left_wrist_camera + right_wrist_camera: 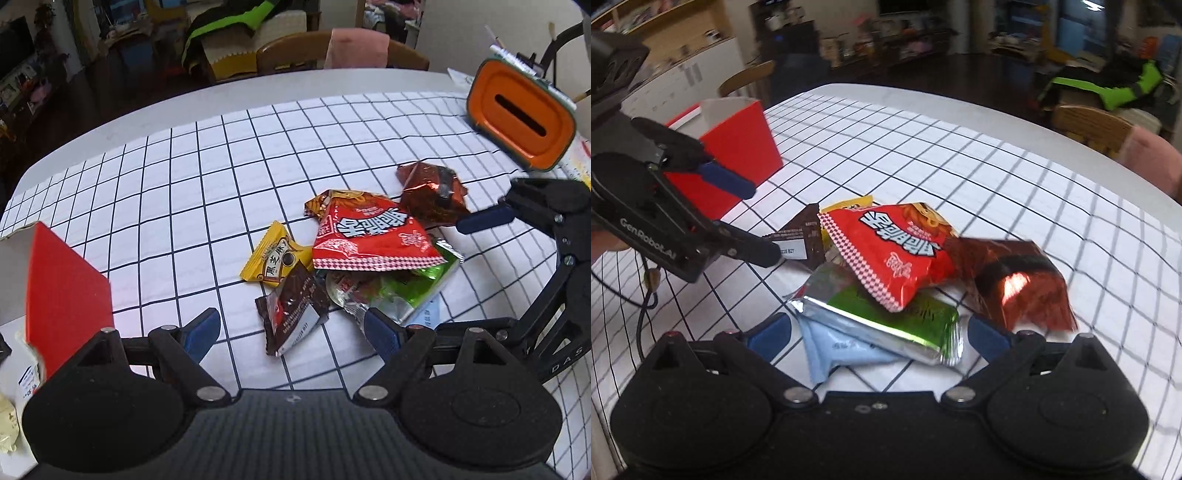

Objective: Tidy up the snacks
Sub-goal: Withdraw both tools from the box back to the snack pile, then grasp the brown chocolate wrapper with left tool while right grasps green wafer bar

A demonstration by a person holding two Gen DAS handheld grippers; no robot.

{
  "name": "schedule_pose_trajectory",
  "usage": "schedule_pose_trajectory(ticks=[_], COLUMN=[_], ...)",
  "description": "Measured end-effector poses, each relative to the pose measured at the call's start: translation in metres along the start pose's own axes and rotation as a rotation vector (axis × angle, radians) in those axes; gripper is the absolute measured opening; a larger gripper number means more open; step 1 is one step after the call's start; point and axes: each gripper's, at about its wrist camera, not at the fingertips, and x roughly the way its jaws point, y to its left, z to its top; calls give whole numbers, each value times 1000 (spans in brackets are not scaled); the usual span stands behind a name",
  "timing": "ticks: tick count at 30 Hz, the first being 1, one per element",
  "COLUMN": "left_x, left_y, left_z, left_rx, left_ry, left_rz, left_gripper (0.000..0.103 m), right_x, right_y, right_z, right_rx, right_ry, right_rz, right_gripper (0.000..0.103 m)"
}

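A pile of snack packets lies on the checked cloth: a red packet on top, a yellow one, a dark brown one, a green-and-silver one, a copper foil one and a pale blue one. My left gripper is open, straddling the dark brown packet's near end. My right gripper is open around the green packet without pressing it; one of its blue pads shows beside the copper packet.
An open red box stands left of the pile. An orange-lidded container with a slot sits at the far right. Wooden chairs stand behind the table's far edge. A cable trails under the left gripper.
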Motion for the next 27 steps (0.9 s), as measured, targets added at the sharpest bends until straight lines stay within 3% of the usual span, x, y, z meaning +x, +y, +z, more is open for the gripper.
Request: schedule_pose_trajectory(ticks=[11,20,24,27], left_x=[37,52,52,55], left_y=[7,14,13,10], left_z=[14,17,15,12], left_rx=[-11,-35,-31,-22], left_ry=[76,116,119,132], left_rz=[-25,-46,-53,-45], left_gripper=[85,84,72,65], right_x=[34,35,24,19], right_y=[-2,-1,10,20], right_z=[18,17,6,-2], right_rx=[-205,-199,-219,-206], right_ry=[95,144,140,126], right_rz=[113,185,190,180], right_gripper=[96,75,61,56])
